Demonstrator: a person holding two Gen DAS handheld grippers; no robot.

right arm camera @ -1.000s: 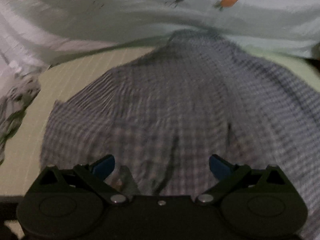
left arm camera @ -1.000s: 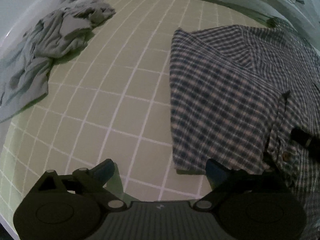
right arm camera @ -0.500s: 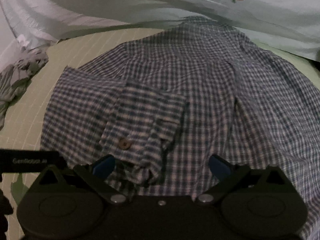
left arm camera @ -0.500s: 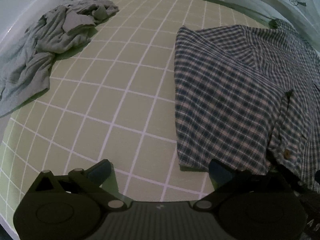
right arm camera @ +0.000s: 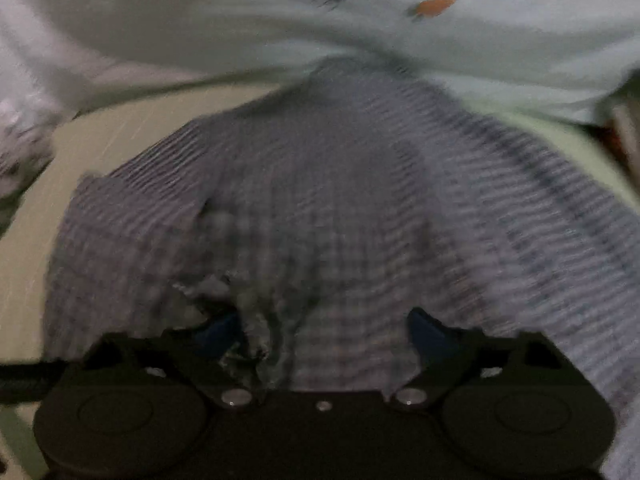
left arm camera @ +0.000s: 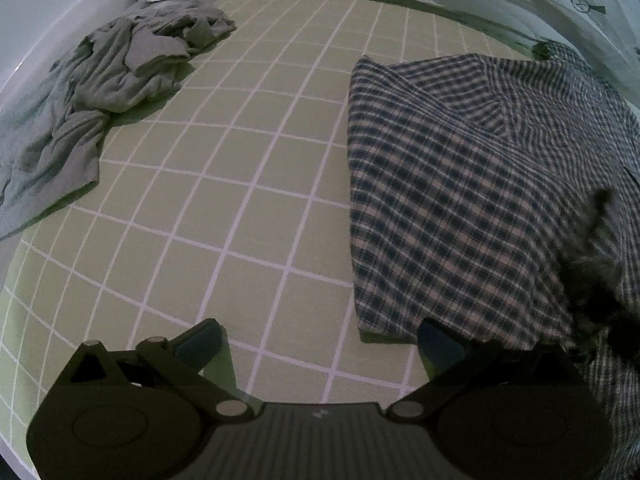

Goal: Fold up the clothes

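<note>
Plaid shirt (left arm camera: 460,200) flat, collar far; left gripper (left arm camera: 320,340) open; right gripper (right arm camera: 324,328) closing, shirt fold between, unpressed.

shirt (left arm camera: 460,208): navy-and-white plaid | surface (left arm camera: 240,160): pale green, white grid | far-left garment (left arm camera: 104,92): grey | bedding (right arm camera: 360,20): pale, orange carrot print

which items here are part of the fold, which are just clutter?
In play:
- blue and white checked cotton shirt, side already folded in
- right tongs, jaws just been closing, bunched cuff between them
- left tongs, open

Lying about:
- crumpled grey garment
- pale carrot-print quilt
- green grid sheet
</note>
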